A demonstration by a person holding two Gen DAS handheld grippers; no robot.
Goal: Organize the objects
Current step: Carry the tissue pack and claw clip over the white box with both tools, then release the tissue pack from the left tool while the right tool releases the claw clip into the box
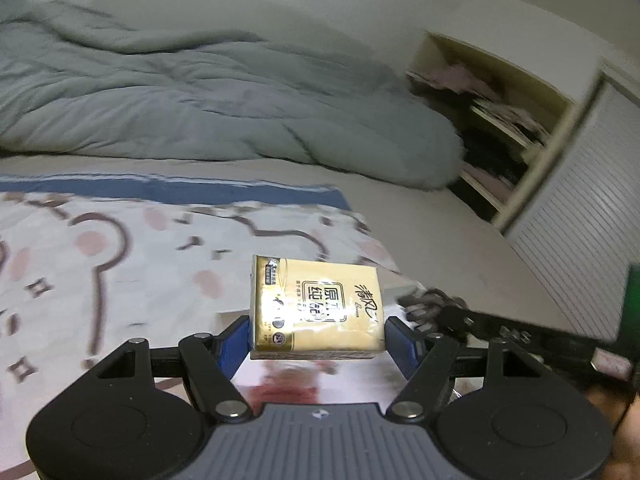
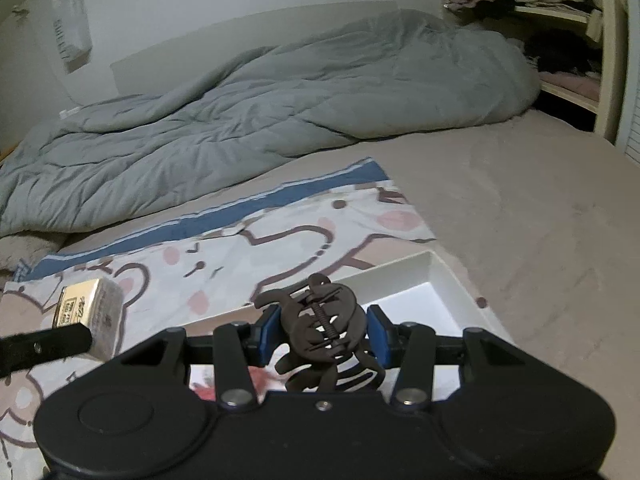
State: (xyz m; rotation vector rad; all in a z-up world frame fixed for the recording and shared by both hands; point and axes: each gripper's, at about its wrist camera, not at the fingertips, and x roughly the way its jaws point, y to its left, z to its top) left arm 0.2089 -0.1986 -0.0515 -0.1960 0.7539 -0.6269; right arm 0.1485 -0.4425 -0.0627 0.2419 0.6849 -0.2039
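Observation:
My left gripper (image 1: 317,334) is shut on a gold tissue pack (image 1: 316,306) and holds it above the bed; the pack also shows at the left of the right wrist view (image 2: 86,312). My right gripper (image 2: 322,334) is shut on a dark brown hair claw clip (image 2: 320,320) and holds it over a white tray (image 2: 440,276). The clip and the right gripper also show at the right of the left wrist view (image 1: 432,304). Something red (image 2: 256,384) lies in the tray, mostly hidden behind the gripper.
A cartoon bear cloth with a blue border (image 2: 224,248) covers the beige bed (image 2: 520,208) under the tray. A rumpled grey duvet (image 2: 260,112) lies at the back. An open wardrobe with clothes on shelves (image 2: 560,20) stands at the far right.

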